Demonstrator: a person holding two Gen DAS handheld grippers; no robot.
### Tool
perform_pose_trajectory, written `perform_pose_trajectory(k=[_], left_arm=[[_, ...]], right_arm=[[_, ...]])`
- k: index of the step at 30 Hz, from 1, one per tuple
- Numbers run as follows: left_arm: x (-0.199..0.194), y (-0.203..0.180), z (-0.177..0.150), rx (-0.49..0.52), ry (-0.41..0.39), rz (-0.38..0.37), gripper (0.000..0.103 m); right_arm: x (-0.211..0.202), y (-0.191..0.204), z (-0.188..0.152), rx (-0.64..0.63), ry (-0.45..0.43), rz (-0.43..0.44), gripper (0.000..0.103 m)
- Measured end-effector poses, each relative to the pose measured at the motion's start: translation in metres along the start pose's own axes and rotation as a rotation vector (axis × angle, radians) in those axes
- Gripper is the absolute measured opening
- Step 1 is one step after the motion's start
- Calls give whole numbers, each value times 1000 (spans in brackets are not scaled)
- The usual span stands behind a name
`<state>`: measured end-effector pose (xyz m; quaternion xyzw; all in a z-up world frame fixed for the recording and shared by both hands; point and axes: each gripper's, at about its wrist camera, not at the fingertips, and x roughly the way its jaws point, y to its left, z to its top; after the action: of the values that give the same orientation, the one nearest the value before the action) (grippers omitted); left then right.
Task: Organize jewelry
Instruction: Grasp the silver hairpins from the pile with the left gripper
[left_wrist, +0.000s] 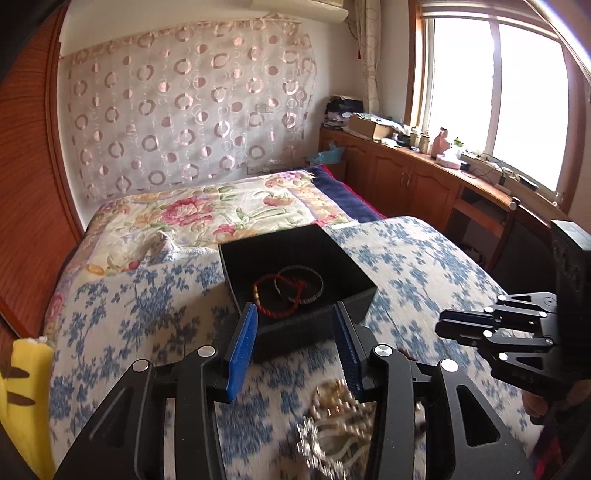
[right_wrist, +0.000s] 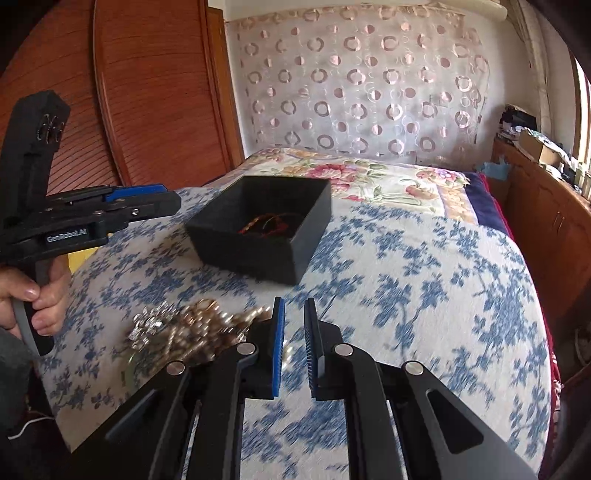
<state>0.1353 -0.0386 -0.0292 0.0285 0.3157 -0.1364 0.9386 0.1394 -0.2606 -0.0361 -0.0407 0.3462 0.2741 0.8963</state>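
**Mia:** Left gripper (left_wrist: 293, 332) first. Its blue pads stand apart and nothing is between them. It hangs just in front of the black box (left_wrist: 295, 258) on the bed.

**Ben:** What is in the box?

**Mia:** A red bracelet (left_wrist: 275, 293) and a dark bangle (left_wrist: 300, 284) lie on the bottom, overlapping. The rest of the jewelry is a shiny pile (right_wrist: 192, 328) on the blue flowered blanket (right_wrist: 424, 277), near the box but not touching it. It holds gold beads and a sparkly brooch (right_wrist: 149, 325). The pile looks blurry, so the pieces are hard to tell apart.

**Ben:** And to the right?

**Mia:** The right gripper (right_wrist: 294, 347). Its pads are almost together, with only a thin gap, and they hold nothing. It sits just right of the pile.

**Ben:** So what should happen next?

**Mia:** I think the next piece needs picking up. It would be best to go down slowly on one piece at the edge of the pile, pinch it gently, and lift it straight up so the others do not drag along. Then carry it over the box wall and let go low, so it does not bounce out.
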Motion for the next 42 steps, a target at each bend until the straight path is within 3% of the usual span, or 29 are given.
perform_pose_trajectory(k=[7,9,11,19,36,38,42], left_arm=[[-12,3,-30,-11,31,2,40],[-13,4,-38,-19,44,3,40],[-12,6,-45,-32,58,-1,40],[-3,9,-69,-69,113,-16,40],[17,8,-81,-147,188,-69,40],[18,9,-82,-163,190,-81,38],[19,13,-83,-203,189,-116,23]], right_arm=[[2,14,-16,-5,38,29,12],[4,19,-18,-13,48,30,23],[6,22,-21,-15,58,38,26],[11,35,-28,-40,98,59,26],[17,38,-32,-47,130,45,26],[18,38,-33,-47,135,40,26],[21,37,-32,-46,137,41,26]])
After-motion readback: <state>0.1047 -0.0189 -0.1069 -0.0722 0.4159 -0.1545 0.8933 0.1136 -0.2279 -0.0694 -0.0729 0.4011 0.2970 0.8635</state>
